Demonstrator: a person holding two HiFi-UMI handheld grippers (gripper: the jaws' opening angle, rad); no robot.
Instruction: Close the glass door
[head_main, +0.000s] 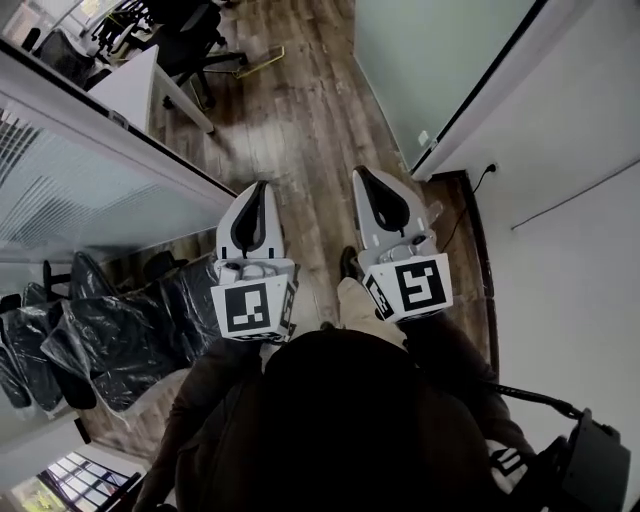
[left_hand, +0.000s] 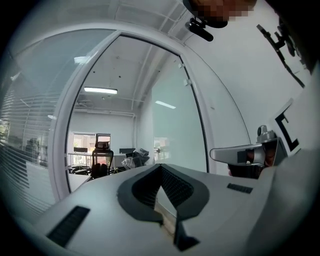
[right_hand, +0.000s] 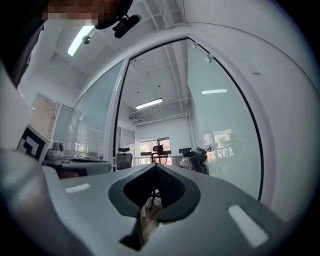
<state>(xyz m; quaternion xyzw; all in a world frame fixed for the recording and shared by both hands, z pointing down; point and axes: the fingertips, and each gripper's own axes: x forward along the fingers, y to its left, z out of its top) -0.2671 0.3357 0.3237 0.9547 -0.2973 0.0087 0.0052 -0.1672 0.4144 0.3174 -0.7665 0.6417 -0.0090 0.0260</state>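
1. The tall see-through glass door with the dark edge (head_main: 440, 60) stands open. It is swung away ahead on the right, well apart from both grippers.
2. The left gripper (head_main: 258, 190) and the right gripper (head_main: 365, 176) are held level in front of the person. The jaws of each are pressed together, with nothing between them.
3. With the jaws pressed together, a gripper can only push or hook the door. I think hard tips could slip on smooth glass and leave the door only partly shut.
4. I see no handle on the door in any view, so finding a good place to pull may be hard.
5. A fast swing could bang the door against the white door frame (left_hand: 64, 135). Glass does not like bumps.
6. A thin black cable (head_main: 470, 205) hangs from a plug by the white wall (head_main: 580, 270), near the person's foot. A foot could catch it.
7. The floor is brown wooden boards (head_main: 290, 110). It looks flat and a bit shiny, so a shoe might slide.
8. On the left is a glass wall with white blinds (head_main: 70, 190). Below it are chairs wrapped in black plastic (head_main: 110, 330).
9. Past the doorway is an office with a white desk (head_main: 135, 85) and black office chairs (head_main: 190, 40).
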